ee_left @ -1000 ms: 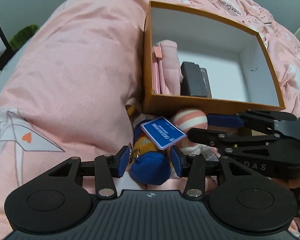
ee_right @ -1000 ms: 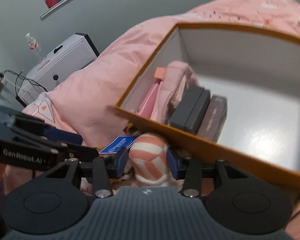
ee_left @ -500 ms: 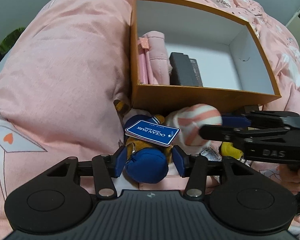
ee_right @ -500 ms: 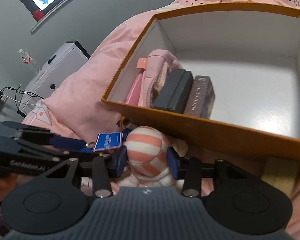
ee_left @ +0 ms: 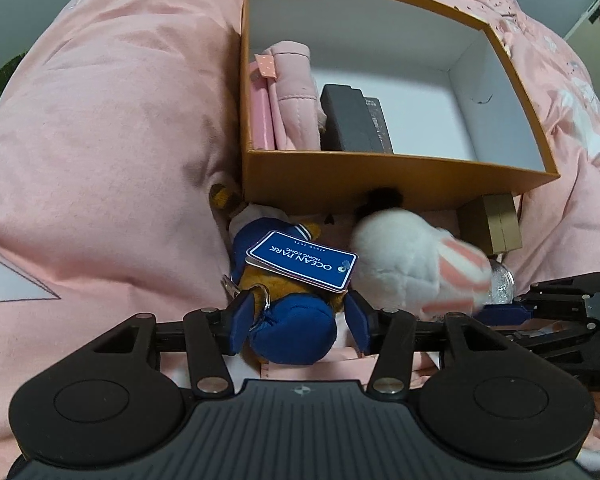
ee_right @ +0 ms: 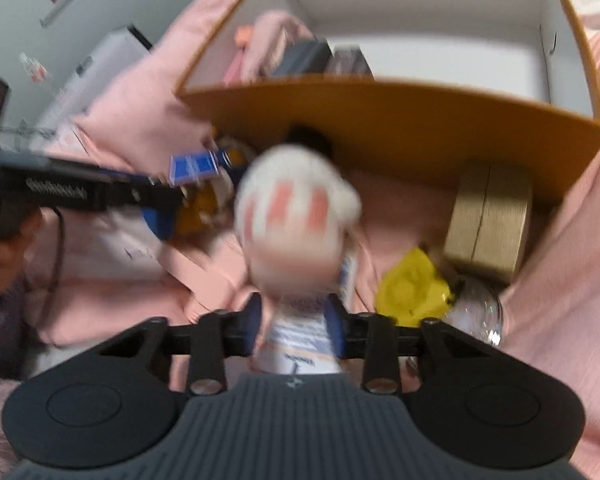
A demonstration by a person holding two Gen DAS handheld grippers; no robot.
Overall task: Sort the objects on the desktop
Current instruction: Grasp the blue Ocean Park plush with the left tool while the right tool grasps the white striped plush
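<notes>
Both tools point steeply down at a pink bed quilt [ee_left: 112, 128]. The left tool [ee_left: 300, 322] stands released, its blue pads either side of the blue-capped head of a brown plush toy [ee_left: 292, 332] with a blue paper tag, just in front of the orange cardboard box [ee_left: 340, 176]. The right tool [ee_right: 296, 320] is closing around the lower part of a white plush toy with pink stripes [ee_right: 296, 216]; blur hides whether the pads press it. This toy lies beside the brown one, near a gold box [ee_right: 488, 220].
</notes>
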